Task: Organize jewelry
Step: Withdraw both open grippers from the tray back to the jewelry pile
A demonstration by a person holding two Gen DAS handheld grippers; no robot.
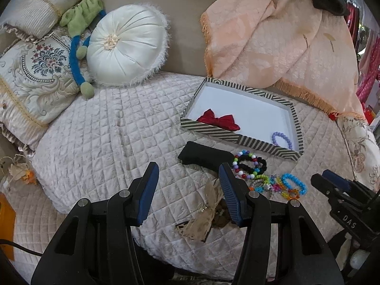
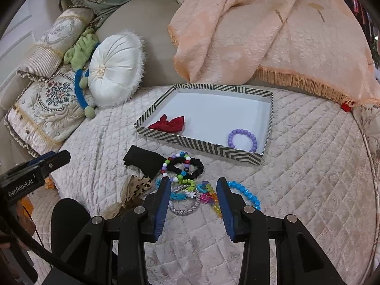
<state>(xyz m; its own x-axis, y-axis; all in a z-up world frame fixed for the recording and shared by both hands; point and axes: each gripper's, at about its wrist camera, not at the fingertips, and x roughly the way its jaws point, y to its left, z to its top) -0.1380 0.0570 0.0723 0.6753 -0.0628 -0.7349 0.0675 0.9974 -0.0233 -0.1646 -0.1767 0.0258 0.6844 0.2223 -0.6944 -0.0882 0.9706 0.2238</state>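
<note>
A striped shallow box lies on the quilted bed, holding a red bow and a purple bead bracelet. In front of it lies a pile of jewelry: a multicolour bead bracelet on a black scrunchie, a blue bead bracelet, a silver bracelet and a black cloth. My right gripper is open, its fingers straddling the pile. My left gripper is open and empty, left of the pile.
A round white cushion, embroidered pillows and a green plush toy sit at the back left. A peach fringed blanket lies behind the box. A leopard-print bow lies near the pile.
</note>
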